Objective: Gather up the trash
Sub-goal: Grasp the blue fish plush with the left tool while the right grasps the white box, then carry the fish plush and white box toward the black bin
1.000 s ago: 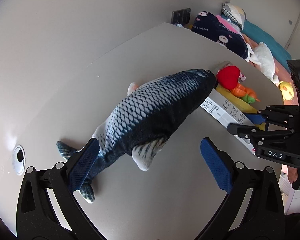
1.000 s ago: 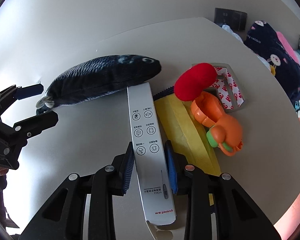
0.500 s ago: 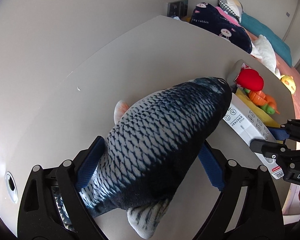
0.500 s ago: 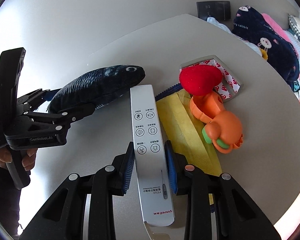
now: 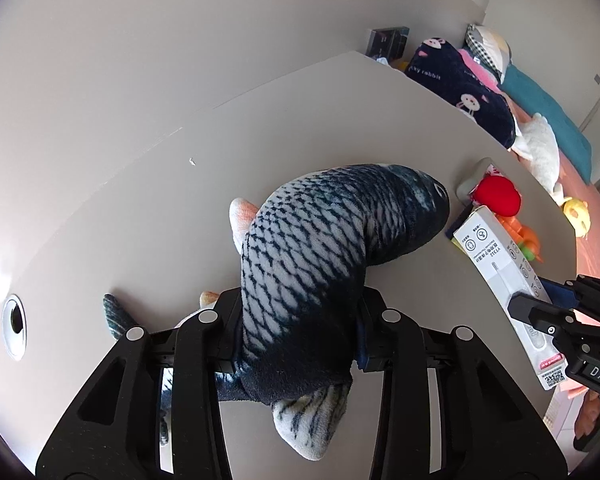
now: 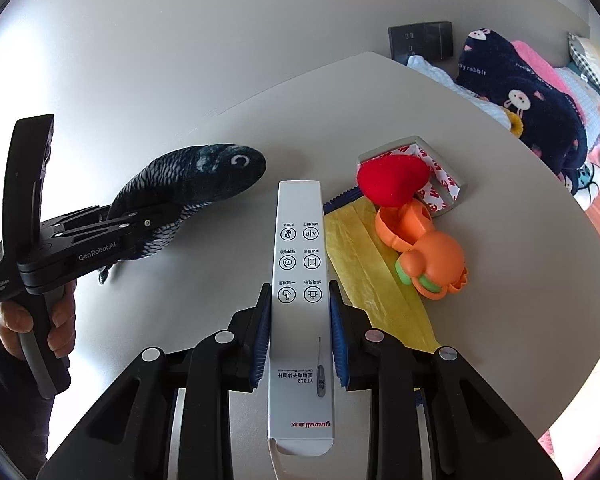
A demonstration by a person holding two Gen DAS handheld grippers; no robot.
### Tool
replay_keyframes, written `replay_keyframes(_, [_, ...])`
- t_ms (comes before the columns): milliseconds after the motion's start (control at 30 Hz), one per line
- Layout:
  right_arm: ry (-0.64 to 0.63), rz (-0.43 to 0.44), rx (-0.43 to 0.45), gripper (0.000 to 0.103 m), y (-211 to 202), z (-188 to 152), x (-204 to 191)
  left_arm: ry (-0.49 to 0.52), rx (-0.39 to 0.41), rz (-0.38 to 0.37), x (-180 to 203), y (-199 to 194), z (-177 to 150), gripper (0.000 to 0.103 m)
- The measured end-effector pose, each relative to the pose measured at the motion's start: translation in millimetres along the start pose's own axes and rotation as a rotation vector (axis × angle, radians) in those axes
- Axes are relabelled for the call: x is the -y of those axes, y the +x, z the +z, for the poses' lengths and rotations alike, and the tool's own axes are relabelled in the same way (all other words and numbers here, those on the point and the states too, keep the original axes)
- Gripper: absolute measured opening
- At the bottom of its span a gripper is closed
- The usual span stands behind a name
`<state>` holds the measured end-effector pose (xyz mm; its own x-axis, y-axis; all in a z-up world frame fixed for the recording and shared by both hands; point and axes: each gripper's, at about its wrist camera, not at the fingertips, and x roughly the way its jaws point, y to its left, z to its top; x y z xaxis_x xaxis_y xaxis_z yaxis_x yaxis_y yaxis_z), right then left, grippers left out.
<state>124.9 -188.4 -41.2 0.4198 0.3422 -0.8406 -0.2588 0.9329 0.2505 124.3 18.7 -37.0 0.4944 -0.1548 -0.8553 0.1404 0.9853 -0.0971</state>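
The right hand-held gripper (image 6: 299, 334) is clamping a long white box (image 6: 300, 280) printed with round icons, low over the tabletop (image 6: 204, 300), while the left hand-held gripper (image 5: 298, 330) is squeezing a scaly blue-grey plush fish (image 5: 320, 256) beyond it.

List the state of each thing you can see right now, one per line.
Left gripper: jaws shut on the plush fish.
Right gripper: jaws shut on the white box.
Plush fish: bent, gripped mid-body.
White box: gripped on both sides.
Orange toy: lying partly on the yellow sheet.
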Motion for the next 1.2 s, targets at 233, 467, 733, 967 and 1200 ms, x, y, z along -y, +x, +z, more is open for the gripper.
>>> replay_keyframes(233, [-0.005, -0.01, 0.043, 0.028, -28, -9, -1, 0.014, 0.03, -0.026, 22, -28, -10, 0.037])
replay_keyframes(467, [0.003, -0.029, 0.082, 0.028, -56, -24, 7, 0.023, 0.05, -0.047, 45, -49, -22, 0.038])
replay_keyframes(733, [0.023, -0.046, 0.121, 0.028, -89, -46, 15, 0.048, 0.067, -0.039, 75, -71, -35, 0.038])
replay_keyframes(967, [0.044, -0.065, 0.147, 0.028, -122, -76, 28, 0.079, 0.08, -0.064, 109, -82, -46, 0.039])
replay_keyframes(1200, [0.082, -0.095, 0.173, 0.028, -151, -102, 47, 0.124, 0.085, -0.093, 144, -88, -53, 0.039])
